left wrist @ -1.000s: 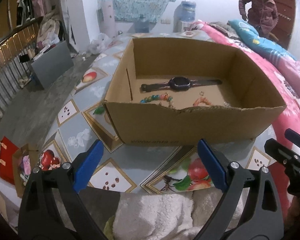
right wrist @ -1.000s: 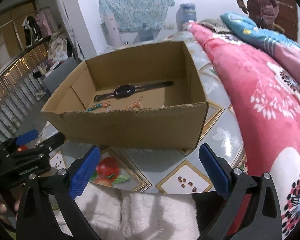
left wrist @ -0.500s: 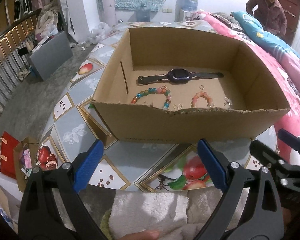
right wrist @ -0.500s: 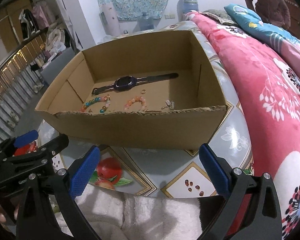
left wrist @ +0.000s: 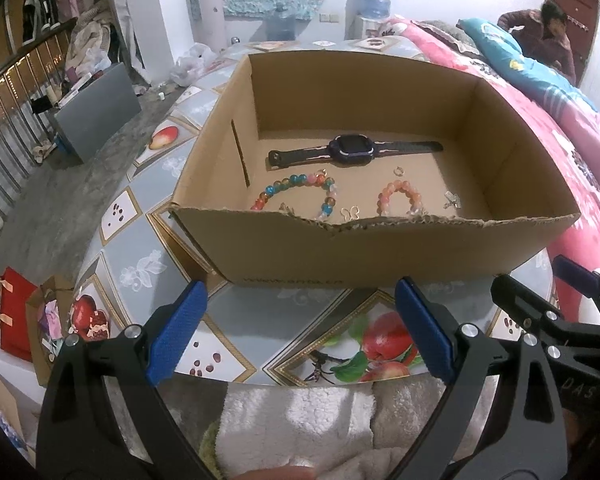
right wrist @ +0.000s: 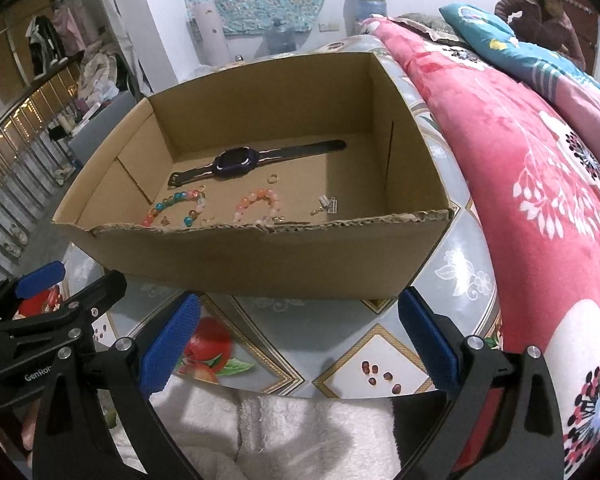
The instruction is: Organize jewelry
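Observation:
An open cardboard box point(left wrist: 380, 252) point(right wrist: 260, 260) stands on the tiled table. On its floor lie a dark watch point(left wrist: 350, 148) point(right wrist: 236, 162), a multicoloured bead bracelet point(left wrist: 296, 190) point(right wrist: 176, 204), a pink bead bracelet point(left wrist: 400, 196) point(right wrist: 256, 202), a small ring point(left wrist: 398, 171) point(right wrist: 273, 178), a butterfly charm point(left wrist: 349, 213) and silver earrings point(left wrist: 452, 200) point(right wrist: 328, 204). My left gripper point(left wrist: 300, 332) point(right wrist: 60, 292) and right gripper point(right wrist: 298, 340) point(left wrist: 556, 284) both hover open and empty in front of the box's near wall.
A pink floral quilt point(right wrist: 540, 168) covers the bed to the right. A person point(left wrist: 540, 36) stands at the far right. A railing point(left wrist: 8, 120) and a grey board point(left wrist: 96, 108) are on the left, gift bags point(left wrist: 16, 316) below the table edge, and white fleece point(right wrist: 280, 432) under the grippers.
Both grippers have risen and tilted down, so more of the box floor and the jewelry shows. Their jaws stay open. The person in the background has bent down.

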`<state>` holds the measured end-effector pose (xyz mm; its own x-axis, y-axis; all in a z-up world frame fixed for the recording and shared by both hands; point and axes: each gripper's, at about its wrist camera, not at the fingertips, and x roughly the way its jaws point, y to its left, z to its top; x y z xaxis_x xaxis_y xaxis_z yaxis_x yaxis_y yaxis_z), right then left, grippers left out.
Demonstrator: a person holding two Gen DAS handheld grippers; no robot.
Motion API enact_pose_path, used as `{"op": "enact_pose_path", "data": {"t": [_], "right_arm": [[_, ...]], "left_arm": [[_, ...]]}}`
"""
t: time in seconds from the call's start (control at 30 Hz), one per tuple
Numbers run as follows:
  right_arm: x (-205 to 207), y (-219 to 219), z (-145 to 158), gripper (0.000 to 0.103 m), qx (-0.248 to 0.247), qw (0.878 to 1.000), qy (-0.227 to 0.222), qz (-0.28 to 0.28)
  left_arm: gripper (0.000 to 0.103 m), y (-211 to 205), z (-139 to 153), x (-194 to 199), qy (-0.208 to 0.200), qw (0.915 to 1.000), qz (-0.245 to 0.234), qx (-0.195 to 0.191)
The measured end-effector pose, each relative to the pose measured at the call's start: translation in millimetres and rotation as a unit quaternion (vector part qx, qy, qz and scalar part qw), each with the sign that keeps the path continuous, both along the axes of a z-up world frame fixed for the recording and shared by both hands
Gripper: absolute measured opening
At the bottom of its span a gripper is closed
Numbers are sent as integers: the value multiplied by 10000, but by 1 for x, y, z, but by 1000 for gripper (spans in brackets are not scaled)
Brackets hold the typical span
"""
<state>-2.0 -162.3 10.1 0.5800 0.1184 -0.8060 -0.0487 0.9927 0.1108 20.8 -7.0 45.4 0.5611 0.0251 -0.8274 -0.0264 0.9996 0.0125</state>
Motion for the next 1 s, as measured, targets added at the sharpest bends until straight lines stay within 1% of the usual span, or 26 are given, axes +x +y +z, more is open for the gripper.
{"op": "enact_pose_path", "data": {"t": [0.47,1.0], "right_arm": [[4,0,-4,97,-13,10000,80,-13],[9,-3,-11,97,-52,9996,257,-74]], "left_arm": [[91,1,-5,5,94,10000,-11,-2],[91,-1,-15,15,356,9993,-61,-48]]}}
